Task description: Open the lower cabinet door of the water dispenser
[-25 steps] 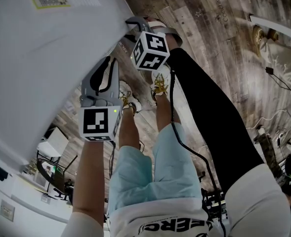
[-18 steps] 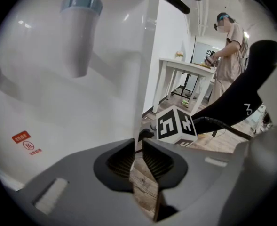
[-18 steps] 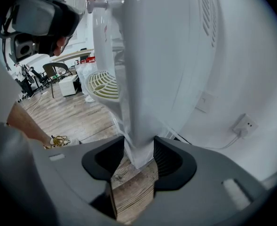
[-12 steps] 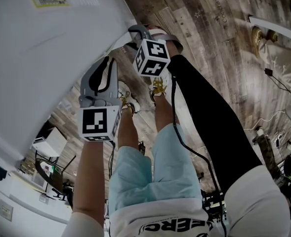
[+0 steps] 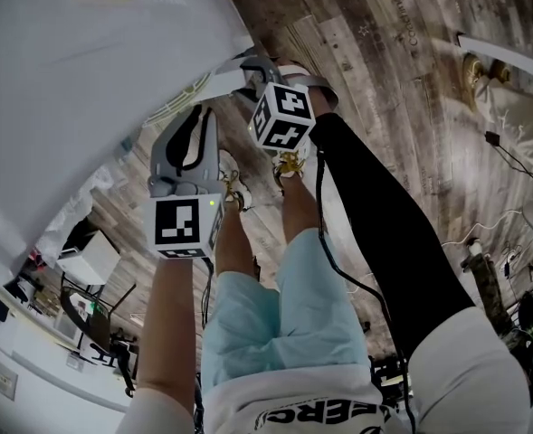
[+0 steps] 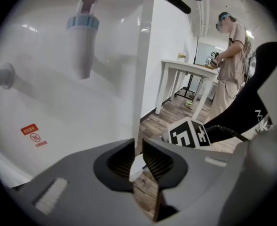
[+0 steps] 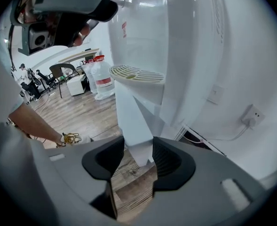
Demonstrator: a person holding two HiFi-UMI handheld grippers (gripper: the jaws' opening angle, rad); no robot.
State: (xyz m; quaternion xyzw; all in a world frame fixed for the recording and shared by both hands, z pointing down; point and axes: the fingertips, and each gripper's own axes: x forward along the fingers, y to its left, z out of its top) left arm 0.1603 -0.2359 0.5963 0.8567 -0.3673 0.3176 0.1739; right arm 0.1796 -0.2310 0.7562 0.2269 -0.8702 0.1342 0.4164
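Note:
The white water dispenser (image 5: 85, 89) fills the upper left of the head view. Its lower cabinet door (image 5: 207, 87) stands slightly ajar, with a dark gap behind its edge. My right gripper (image 5: 241, 75) is at that edge. In the right gripper view the door panel (image 7: 131, 112) runs down between the jaws of my right gripper (image 7: 138, 157), which are shut on it. My left gripper (image 5: 198, 116) hovers just left of it and points at the dispenser. Its jaws (image 6: 137, 157) stand narrowly open and hold nothing. Blue-collared tap (image 6: 82, 27) above.
My legs and shoes (image 5: 289, 156) stand on the wood floor (image 5: 402, 70) right under the grippers. A black cable (image 5: 338, 260) hangs by my right arm. Water bottles (image 7: 100, 76) stand to the left. A wall socket (image 7: 251, 114) is on the right. Another person (image 6: 230, 55) stands by a white table (image 6: 185, 69).
My right gripper has moved down and right in the head view, away from the dispenser. The door's edge has swung out with it. The left gripper has stayed put.

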